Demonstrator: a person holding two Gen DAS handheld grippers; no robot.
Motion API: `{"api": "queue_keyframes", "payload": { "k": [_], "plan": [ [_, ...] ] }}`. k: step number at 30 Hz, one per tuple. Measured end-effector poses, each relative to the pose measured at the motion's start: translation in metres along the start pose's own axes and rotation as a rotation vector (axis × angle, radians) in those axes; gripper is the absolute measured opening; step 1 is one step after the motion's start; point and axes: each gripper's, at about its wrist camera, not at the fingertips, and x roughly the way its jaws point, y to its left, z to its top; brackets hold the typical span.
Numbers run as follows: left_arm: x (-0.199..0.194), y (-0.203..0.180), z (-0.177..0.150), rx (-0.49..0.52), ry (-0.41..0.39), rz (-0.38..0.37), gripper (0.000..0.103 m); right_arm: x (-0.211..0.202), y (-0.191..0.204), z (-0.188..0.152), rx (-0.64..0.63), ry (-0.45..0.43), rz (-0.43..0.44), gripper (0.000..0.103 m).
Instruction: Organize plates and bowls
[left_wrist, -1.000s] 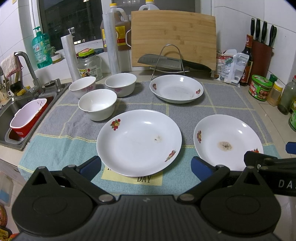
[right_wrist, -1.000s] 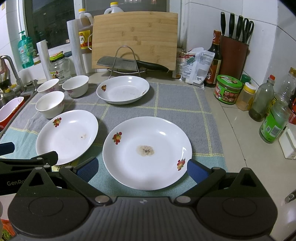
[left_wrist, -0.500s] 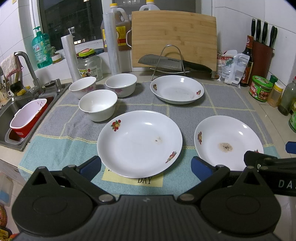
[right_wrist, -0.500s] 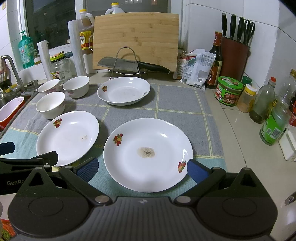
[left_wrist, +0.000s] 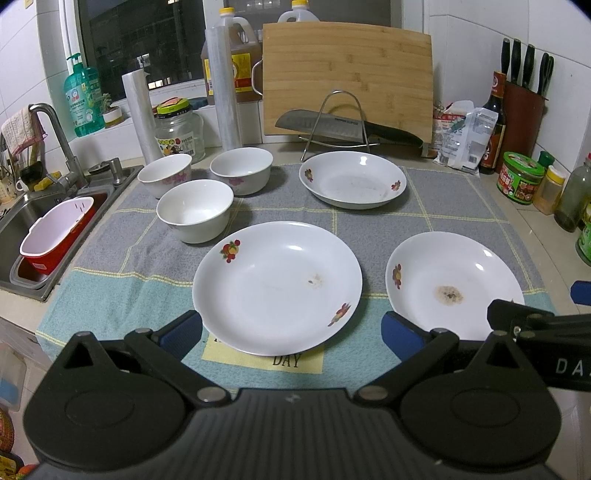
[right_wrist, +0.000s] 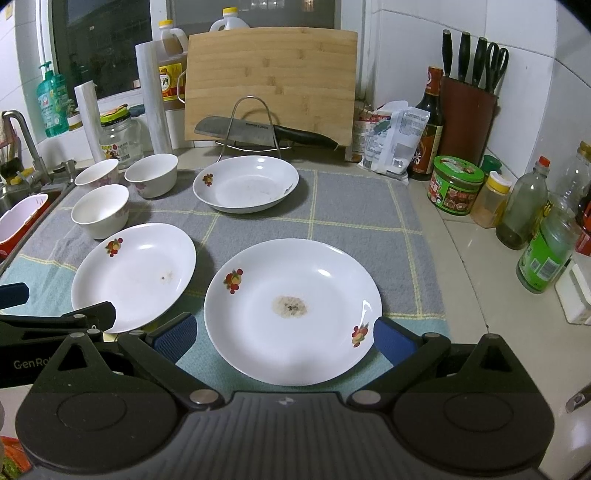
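Observation:
Three white flowered plates lie on a grey-and-teal cloth: a near-left plate, a near-right plate with a brown stain, and a far plate. Three white bowls stand apart at the left back. My left gripper is open and empty, its jaws either side of the near-left plate's front rim. My right gripper is open and empty, its jaws either side of the stained plate. The near-left plate, far plate and bowls also show in the right wrist view.
A sink with a red-and-white basket is at the left. A cutting board, a knife on a wire rack, jars and bottles line the back and right of the counter.
Both grippers have moved slightly forward toward the near plates. Nothing on the cloth has moved.

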Motion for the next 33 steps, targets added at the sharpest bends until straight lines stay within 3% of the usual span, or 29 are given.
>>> {"api": "queue_keyframes", "payload": {
  "k": [18,33],
  "plan": [
    [-0.002,-0.008,-0.001,0.024,-0.024,-0.022,0.102,-0.002,-0.006,-0.003,-0.015,-0.022,0.019,0.103],
    [0.004,-0.034,-0.022,0.103,-0.051,-0.145,0.102,0.000,-0.042,-0.007,0.047,-0.032,0.012,0.103]
  ]
}}
